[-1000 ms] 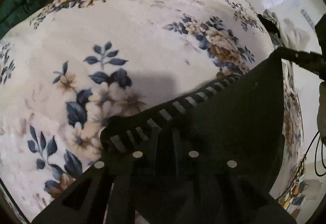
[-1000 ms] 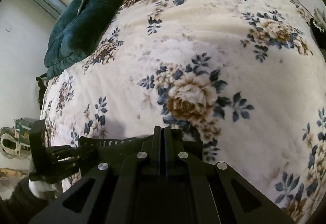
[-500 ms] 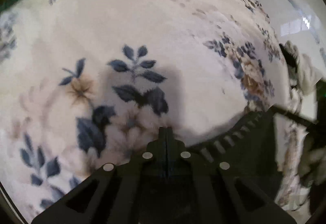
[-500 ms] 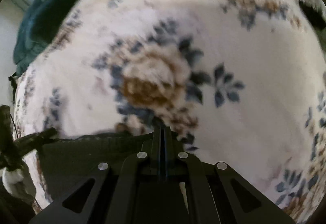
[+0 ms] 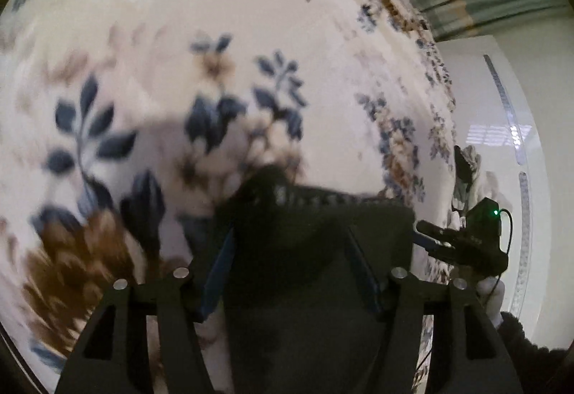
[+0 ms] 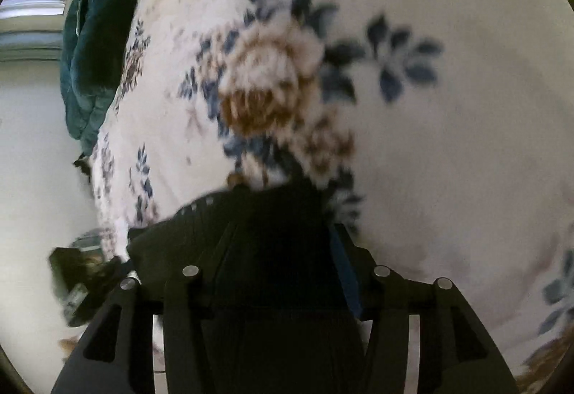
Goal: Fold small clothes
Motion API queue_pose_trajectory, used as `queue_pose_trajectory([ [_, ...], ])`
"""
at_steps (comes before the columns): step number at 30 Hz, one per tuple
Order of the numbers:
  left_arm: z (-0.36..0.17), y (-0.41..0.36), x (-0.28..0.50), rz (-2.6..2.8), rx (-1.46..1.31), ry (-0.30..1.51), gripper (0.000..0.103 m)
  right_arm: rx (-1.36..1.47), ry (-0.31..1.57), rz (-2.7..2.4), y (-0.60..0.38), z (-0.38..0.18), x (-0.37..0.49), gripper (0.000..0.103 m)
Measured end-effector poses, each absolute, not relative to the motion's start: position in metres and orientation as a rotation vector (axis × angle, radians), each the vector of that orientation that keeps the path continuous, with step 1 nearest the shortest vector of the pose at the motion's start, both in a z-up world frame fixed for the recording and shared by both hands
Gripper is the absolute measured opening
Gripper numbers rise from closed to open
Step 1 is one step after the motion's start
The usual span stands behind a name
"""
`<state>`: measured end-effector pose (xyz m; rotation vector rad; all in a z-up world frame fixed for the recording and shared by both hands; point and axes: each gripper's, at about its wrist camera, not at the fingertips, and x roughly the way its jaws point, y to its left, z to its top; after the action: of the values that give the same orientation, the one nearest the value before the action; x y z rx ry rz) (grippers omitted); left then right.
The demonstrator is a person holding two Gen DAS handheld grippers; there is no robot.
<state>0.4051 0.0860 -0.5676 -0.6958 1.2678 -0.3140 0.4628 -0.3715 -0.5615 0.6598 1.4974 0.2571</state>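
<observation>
A small dark garment (image 5: pixel 315 225) with a striped waistband lies on the floral blanket, between the spread fingers of my left gripper (image 5: pixel 290 250), which is open. In the right wrist view the same garment (image 6: pixel 258 236) lies between the spread fingers of my right gripper (image 6: pixel 280 250), also open. The right gripper's body (image 5: pixel 466 240), with a green light, shows at the garment's right edge in the left wrist view. Both views are blurred by motion.
The cream blanket with blue and brown flowers (image 5: pixel 215 71) covers the bed (image 6: pixel 430 143). A dark green pillow (image 6: pixel 93 46) lies at the bed's far left by a window. A white wall and floor lie beyond the bed's right edge (image 5: pixel 502 143).
Both grippers were shut on the garment's waistband and held it stretched; now both have opened. The garment has come down onto the blanket.
</observation>
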Motion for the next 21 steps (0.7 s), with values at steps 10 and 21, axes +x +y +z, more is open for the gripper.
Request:
queue_pose_trajectory([
  [10,-0.578,0.094,0.415,-0.322,-0.778,1.26,0.05,0.671,1.543,0.276,-0.369,-0.567,0.46,0.024],
  [21,-0.62,0.082,0.344,-0.505,-0.948,1.307,0.074,0.946,1.783,0.666,-0.373,-0.63,0.417,0.08],
])
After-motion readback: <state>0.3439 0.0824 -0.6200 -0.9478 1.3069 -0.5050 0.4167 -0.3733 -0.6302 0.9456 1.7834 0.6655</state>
